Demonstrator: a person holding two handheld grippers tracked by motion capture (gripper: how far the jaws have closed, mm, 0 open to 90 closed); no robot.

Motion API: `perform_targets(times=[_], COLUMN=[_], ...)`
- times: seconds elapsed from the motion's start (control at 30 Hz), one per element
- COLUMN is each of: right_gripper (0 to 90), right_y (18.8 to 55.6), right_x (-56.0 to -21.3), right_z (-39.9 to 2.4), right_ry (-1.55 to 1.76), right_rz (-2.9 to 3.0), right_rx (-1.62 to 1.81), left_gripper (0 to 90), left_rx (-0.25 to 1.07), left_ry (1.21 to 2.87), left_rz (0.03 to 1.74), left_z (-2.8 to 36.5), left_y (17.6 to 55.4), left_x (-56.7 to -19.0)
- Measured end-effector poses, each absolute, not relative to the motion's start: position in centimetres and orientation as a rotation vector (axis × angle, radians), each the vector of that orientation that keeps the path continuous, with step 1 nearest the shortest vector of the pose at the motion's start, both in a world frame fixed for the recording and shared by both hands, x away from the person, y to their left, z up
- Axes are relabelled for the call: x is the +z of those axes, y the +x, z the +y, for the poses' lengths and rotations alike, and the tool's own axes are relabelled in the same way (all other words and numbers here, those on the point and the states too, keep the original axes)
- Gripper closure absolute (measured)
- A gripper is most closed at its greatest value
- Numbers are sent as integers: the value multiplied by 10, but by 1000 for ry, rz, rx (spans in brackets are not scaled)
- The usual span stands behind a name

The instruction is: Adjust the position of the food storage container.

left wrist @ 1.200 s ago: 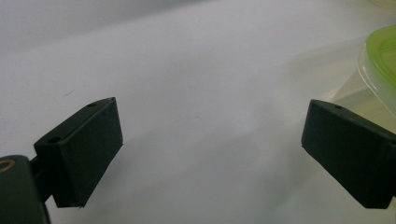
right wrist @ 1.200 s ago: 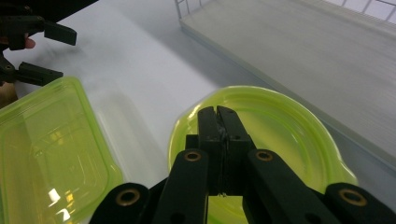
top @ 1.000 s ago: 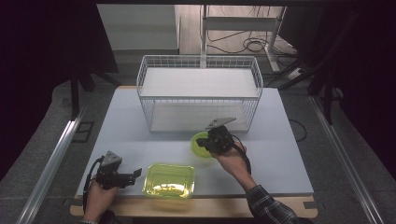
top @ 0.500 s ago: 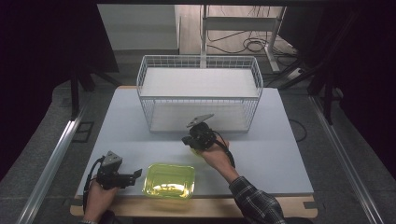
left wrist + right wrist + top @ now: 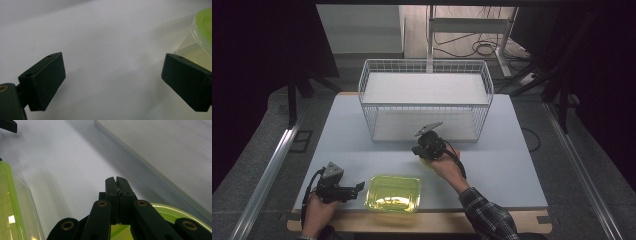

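Observation:
A clear rectangular container with a yellow-green rim sits near the table's front edge, and I also see it in the gripper views. My left gripper rests just left of it, jaws wide open and empty. My right gripper hovers in front of the basket, jaws shut on the edge of a round yellow-green lid. A sliver of that lid peeks out under the hand.
A white wire basket stands at the back middle of the pale table, a white board lying on its top. A plaid sleeve comes in from the front right.
My right gripper has moved left along the basket's front, and the round lid has gone with it. The left gripper and the rectangular container have stayed put.

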State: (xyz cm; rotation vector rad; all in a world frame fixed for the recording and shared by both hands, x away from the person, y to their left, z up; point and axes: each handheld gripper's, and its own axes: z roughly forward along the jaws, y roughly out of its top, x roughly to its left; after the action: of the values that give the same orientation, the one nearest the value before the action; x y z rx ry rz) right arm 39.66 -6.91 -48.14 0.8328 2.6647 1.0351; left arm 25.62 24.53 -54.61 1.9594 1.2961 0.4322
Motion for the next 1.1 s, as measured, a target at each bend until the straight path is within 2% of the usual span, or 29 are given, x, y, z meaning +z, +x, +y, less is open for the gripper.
perform_targets(times=[0.6, 1.1], right_gripper=[868, 868], right_y=[380, 368], right_x=[-481, -482], right_z=[-122, -189], right_ry=[926, 1081], right_rz=[2618, 2512], right_rx=[1028, 1039], left_gripper=[51, 81], left_rx=[422, 360], left_ry=[1983, 1988], left_rz=[1300, 1330], left_z=[243, 242], left_y=[257, 257], left_x=[-548, -547])
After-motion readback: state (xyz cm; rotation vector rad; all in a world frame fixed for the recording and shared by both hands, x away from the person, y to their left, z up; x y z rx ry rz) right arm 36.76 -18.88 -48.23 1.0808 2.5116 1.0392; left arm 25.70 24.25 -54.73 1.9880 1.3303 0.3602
